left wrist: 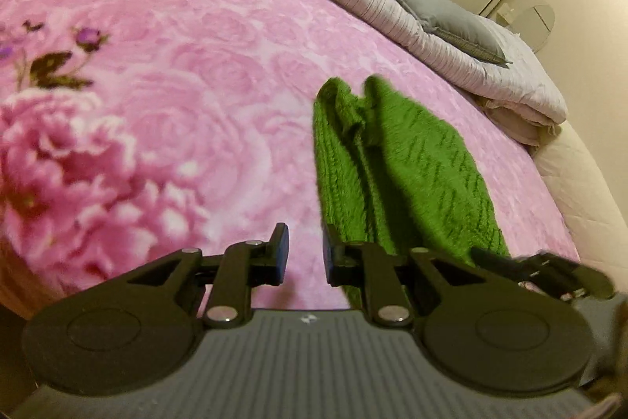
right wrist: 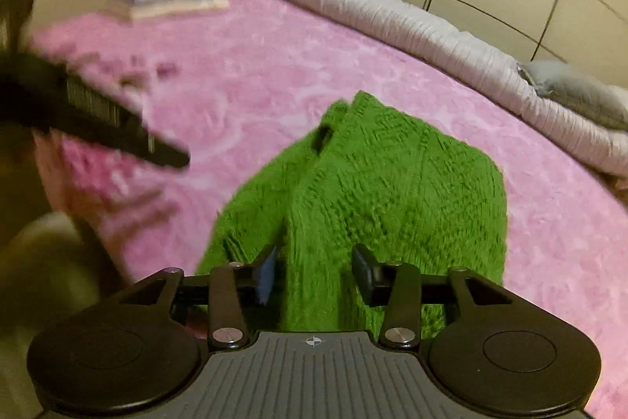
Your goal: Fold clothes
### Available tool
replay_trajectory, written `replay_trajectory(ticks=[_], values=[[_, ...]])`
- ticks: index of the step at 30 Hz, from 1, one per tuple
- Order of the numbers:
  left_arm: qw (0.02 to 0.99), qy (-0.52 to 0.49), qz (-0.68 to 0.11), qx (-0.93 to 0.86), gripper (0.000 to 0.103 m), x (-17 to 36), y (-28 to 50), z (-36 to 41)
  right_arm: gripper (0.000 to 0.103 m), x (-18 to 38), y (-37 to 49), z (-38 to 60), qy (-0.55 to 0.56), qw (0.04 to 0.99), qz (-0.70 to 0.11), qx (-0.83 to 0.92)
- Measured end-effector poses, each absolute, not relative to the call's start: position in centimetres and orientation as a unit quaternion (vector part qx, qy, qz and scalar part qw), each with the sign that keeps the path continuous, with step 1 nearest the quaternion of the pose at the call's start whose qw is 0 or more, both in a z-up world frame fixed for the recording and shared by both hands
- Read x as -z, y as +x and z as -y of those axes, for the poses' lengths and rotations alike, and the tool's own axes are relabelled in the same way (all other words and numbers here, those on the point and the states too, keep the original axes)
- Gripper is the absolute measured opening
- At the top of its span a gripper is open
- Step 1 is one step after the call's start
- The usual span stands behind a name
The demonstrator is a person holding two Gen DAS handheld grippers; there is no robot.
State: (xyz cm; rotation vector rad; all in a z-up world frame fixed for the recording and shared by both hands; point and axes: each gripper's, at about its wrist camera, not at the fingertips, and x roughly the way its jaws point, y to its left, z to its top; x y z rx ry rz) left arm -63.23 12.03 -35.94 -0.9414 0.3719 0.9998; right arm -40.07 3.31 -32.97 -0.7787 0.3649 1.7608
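On the pink floral blanket lay the green knitted sweater — folded, at the bed's centre. The right tongs gaped above its near edge, gripping nothing; at nine o'clock of it, the left tongs stood narrowly parted, empty.

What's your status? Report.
Left gripper open, empty. Right gripper open over green knit sweater, folded lengthwise on pink blanket. Nothing in the way.
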Motion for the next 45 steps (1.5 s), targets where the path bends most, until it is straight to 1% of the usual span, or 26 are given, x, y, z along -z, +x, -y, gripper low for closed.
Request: replay_trajectory(ticks=[1, 4, 7, 10, 11, 13, 16, 19, 21, 27, 31, 35, 38, 39, 42, 45], values=[[0.756, -0.436, -0.172, -0.457, 0.013, 36.0, -63.2, -12.0, 0.049, 32.2, -39.0, -3.1, -0.313, 0.557, -0.17, -0.75], [0.754, -0.437, -0.183, -0.455, 0.013, 35.8, -62.7, -11.8, 0.051, 30.0, -34.7, -2.8, -0.27, 0.567, -0.236, -0.742], [0.753, -0.433, -0.206, -0.451, 0.014, 35.3, -61.7, -12.1, 0.051, 29.3, -29.5, -2.8, -0.246, 0.564, -0.328, -0.716], [0.757, -0.429, -0.217, -0.442, 0.015, 34.5, -60.7, -12.4, 0.051, 28.9, -25.5, -3.1, -0.233, 0.533, -0.389, -0.714], [0.758, -0.428, -0.22, -0.44, 0.016, 34.2, -60.3, -12.6, 0.051, 28.4, -24.6, -3.1, -0.222, 0.523, -0.398, -0.72], [0.763, -0.428, -0.223, -0.43, 0.017, 33.8, -59.4, -13.0, 0.051, 27.5, -23.5, -3.8, -0.22, 0.503, -0.396, -0.736], [0.772, -0.425, -0.229, -0.414, 0.018, 33.0, -57.9, -14.6, 0.051, 26.1, -23.1, -6.2, -0.259, 0.475, -0.353, -0.763], [0.781, -0.415, -0.231, -0.405, 0.021, 32.2, -56.3, -16.8, 0.051, 25.8, -22.4, -11.1, -0.276, 0.444, -0.339, -0.782], [0.787, -0.405, -0.23, -0.405, 0.025, 31.8, -55.2, -18.7, 0.051, 25.8, -21.7, -14.7, -0.28, 0.423, -0.336, -0.793], [0.788, -0.401, -0.241, -0.4, 0.026, 32.5, -52.5, -25.1, 0.051, 28.2, -20.7, -22.2, -0.311, 0.376, -0.348, -0.8], [0.779, -0.408, -0.255, -0.403, 0.027, 34.2, -51.5, -27.4, 0.05, 30.4, -20.3, -25.1, -0.335, 0.347, -0.357, -0.8], [0.78, -0.428, -0.247, -0.383, 0.027, 36.0, -50.9, -28.9, 0.05, 32.3, -20.4, -27.0, -0.322, 0.326, -0.375, -0.806], [0.782, -0.428, -0.248, -0.379, 0.027, 36.8, -50.7, -29.6, 0.05, 32.9, -20.9, -27.4, -0.315, 0.322, -0.371, -0.812], [0.785, -0.427, -0.247, -0.375, 0.023, 36.8, -50.8, -29.6, 0.05, 32.9, -21.0, -27.4, -0.315, 0.323, -0.37, -0.812], [0.795, -0.418, -0.245, -0.367, 0.017, 36.6, -51.1, -29.4, 0.05, 32.8, -21.3, -27.3, -0.32, 0.327, -0.363, -0.812], [0.797, -0.415, -0.244, -0.365, 0.017, 36.4, -51.1, -29.3, 0.05, 32.7, -21.7, -27.2, -0.325, 0.331, -0.358, -0.81]])
